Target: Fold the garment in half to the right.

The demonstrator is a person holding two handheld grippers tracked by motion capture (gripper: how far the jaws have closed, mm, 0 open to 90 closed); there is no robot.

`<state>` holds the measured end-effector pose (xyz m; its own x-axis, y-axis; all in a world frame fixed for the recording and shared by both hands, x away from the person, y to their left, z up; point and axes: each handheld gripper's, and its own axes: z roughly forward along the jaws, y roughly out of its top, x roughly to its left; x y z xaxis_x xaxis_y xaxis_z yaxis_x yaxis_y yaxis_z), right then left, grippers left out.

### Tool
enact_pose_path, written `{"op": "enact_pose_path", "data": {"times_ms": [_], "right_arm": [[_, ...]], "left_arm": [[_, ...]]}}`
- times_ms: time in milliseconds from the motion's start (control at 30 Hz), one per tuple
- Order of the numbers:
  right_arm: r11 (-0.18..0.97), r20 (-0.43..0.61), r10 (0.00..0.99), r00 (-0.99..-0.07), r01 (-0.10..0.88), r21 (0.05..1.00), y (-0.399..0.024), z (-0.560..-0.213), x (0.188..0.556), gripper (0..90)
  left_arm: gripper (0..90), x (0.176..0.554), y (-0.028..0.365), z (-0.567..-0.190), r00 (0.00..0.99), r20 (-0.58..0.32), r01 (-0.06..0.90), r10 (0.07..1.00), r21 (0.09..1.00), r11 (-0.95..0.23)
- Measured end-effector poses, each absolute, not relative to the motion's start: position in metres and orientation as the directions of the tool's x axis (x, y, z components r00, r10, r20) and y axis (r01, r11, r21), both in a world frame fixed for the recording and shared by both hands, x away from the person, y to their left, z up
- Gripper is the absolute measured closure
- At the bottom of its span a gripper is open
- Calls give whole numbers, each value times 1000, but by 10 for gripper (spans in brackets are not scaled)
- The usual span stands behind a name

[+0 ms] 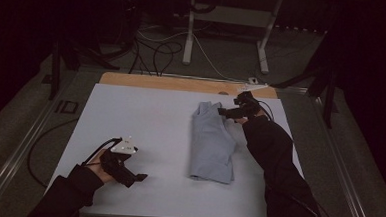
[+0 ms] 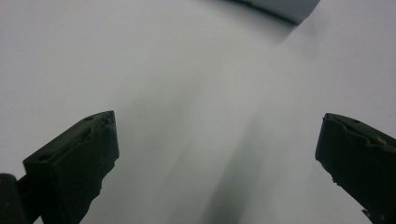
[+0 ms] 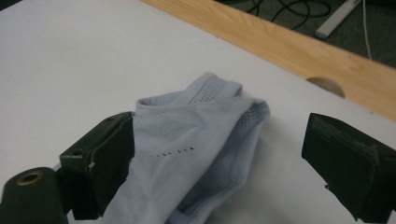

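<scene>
We're looking down on the white table (image 1: pixel 146 111), and the pale blue garment (image 1: pixel 212 142) lies folded into a long strip a little right of centre, running from the far side toward the near edge. Its far end is bunched up, and that's where our right gripper (image 1: pixel 229 112) sits, coming in from the right with the dark sleeve (image 1: pixel 274 153) stretched alongside the cloth.

From the right gripper view, the jaws stand wide apart. The garment (image 3: pixel 196 140) lies between them, its bunched end with the perforated mesh panel poking up; the fabric brushes against one jaw, while the other stands off over bare table. The pads aren't pressing it, so we call that one open, nothing pinched. Beyond it runs the wooden strip (image 3: pixel 289 42) at the table's far edge.

Over on the near left, our left gripper (image 1: pixel 138 176) hovers low above the white surface, well apart from the garment, its grey plate on top. From the left gripper view, the jaws are spread wide with only blurred white table between them; a corner of the blue cloth (image 2: pixel 285 7) peeks in at the top of that view.
</scene>
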<state>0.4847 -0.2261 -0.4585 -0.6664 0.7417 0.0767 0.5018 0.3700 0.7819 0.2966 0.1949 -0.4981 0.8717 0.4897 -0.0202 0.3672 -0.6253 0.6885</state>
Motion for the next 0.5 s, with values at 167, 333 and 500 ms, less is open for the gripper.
{"op": "enact_pose_path", "data": {"times_ms": [167,333,500], "right_arm": [[359,122,747,-653,552,752,-223,-474,498,95],[346,167,752,-638,596,725,-219,-489,513,95],[351,189,757,-625,634,690,-217,-502,525,96]], "left_arm": [[5,289,208,-504,843,-9,392,538,695,-603],[5,284,219,-509,827,-19,410,562,705,-579],[5,282,225,-513,819,-31,421,573,711,-564]]}}
